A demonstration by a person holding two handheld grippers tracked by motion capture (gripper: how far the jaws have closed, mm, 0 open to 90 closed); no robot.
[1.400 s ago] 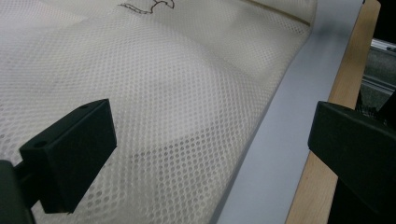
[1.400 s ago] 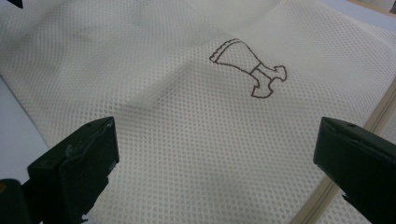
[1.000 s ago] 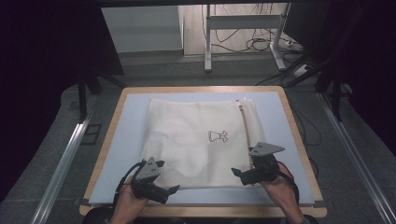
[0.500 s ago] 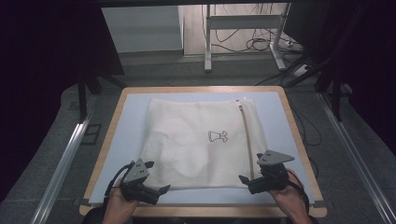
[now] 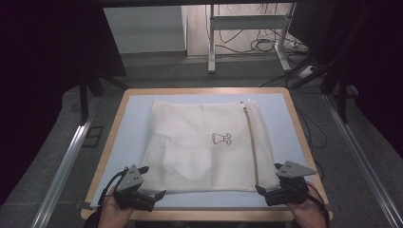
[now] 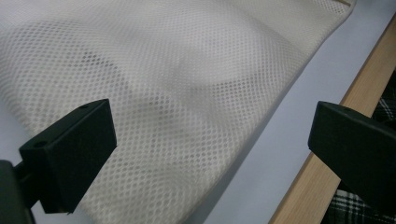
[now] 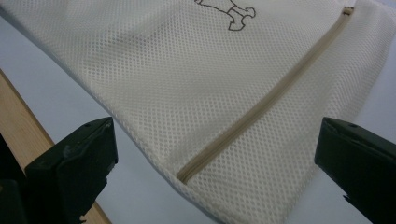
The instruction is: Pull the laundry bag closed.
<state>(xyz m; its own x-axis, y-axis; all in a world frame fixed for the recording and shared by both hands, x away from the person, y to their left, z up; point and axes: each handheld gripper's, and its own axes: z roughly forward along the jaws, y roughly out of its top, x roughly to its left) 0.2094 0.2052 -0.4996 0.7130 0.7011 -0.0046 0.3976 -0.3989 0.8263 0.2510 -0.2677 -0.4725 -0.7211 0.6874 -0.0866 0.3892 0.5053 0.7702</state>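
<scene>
Both my claws – left gripper (image 5: pixel 159 194), right gripper (image 5: pixel 260 190) – hovering wide open at mesh bag (image 5: pixel 204 142) near edge; next: pinch corners w/o snagging zipper (image 7: pixel 261 109).

Black grippers (image 5: pixel 142 194), grey three-cornered plates, black cables

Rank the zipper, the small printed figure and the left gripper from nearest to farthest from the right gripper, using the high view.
From the right gripper:
1. zipper, its near end just left of the gripper.
2. printed figure, mid-bag, farther up-left.
3. left gripper, at the bag's opposite near corner.
</scene>
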